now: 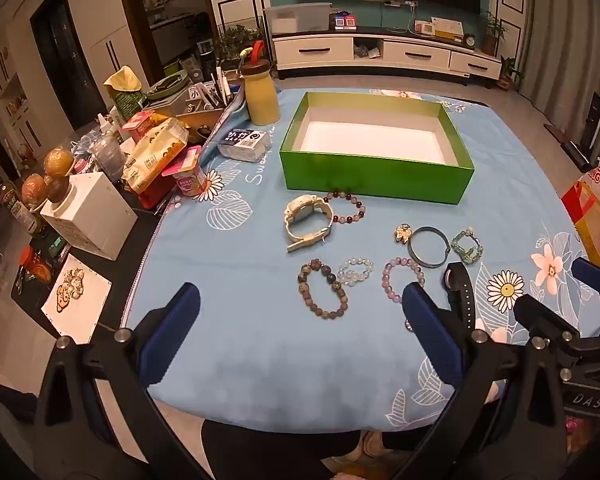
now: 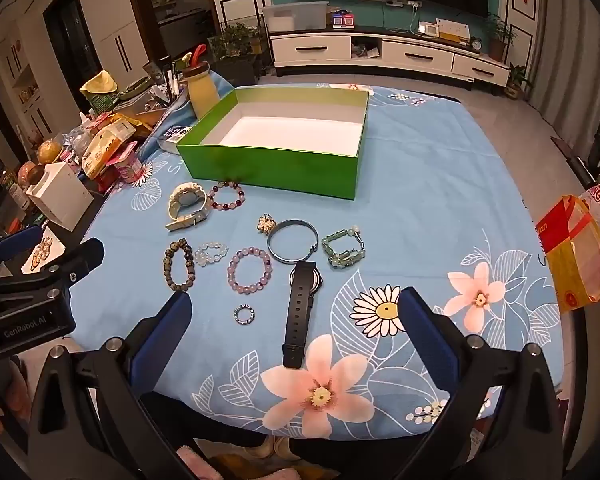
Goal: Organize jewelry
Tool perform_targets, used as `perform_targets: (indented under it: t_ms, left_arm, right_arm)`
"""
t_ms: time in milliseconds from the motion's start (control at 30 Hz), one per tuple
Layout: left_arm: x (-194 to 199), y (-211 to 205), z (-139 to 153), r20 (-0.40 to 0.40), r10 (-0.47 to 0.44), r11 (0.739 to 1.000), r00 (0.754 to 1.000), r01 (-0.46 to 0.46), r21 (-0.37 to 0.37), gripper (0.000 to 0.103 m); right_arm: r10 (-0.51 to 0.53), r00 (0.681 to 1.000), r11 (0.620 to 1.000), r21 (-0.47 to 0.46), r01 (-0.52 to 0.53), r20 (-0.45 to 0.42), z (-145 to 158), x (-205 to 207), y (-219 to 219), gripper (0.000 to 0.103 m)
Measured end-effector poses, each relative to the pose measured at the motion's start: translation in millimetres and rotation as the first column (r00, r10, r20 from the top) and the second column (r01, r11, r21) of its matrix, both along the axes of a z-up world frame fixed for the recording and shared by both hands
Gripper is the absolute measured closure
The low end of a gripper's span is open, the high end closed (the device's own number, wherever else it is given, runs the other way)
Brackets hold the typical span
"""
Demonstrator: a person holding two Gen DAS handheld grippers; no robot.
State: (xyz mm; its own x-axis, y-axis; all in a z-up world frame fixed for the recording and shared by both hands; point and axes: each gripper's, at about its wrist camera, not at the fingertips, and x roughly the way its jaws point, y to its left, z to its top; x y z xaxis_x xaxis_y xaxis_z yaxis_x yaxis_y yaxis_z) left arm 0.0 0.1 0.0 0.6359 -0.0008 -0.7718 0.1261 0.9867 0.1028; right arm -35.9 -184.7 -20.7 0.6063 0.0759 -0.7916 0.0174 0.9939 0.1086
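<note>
Both grippers, left gripper (image 1: 300, 320) and right gripper (image 2: 294, 320), hover with fingers wide apart and empty, jewelry scattered on the bench just in front of the empty green box (image 2: 276, 168); tight clustering risks grabbing two bracelets, or snagging the cloth.

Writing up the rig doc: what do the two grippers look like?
Both match: black frames with silver bolts and two fingers faced with blue pads. The left gripper and right gripper each carry white lettering on the body, seen from the other's camera. No cables or sleeves visible.
</note>
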Motion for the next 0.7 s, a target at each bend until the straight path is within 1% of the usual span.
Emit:
perform_targets:
  t_ms: [233, 500, 533, 700]
  left_arm:
    - [2.7, 1.3, -2.3, -0.009, -0.003, 1.0, 1.0, 0.003, -0.002, 0.002]
    - [3.8, -3.5, -7.1, -0.015, -0.006, 1.0, 1.0, 0.006, -0.004, 0.002]
    - [3.1, -4.8, -8.0, -0.016, -0.006, 1.0, 1.0, 0.006, -0.003, 0.002]
    - [4.4, -4.5, -8.3, -0.017, -0.012, 1.0, 1.0, 0.012, -0.009, 0.002]
  right_arm:
    - [-0.012, 1.0, 1.0, 0.004, 0.012, -0.013, -6.3, 2.9, -0.3, 0.001]
    - [-0.013, 1.0, 1.0, 0.006, 0.013, -0.022, -1.8, 13.4, -5.2, 0.001]
    - [-0.008, 1.0, 1.0, 0.005, 0.008, -0.012, -6.0, 6.6, -5.8, 0.001]
    - [-0.005, 1.0, 1.0, 0.005, 0.005, -0.012, -5.5, 6.7, -4.8, 0.001]
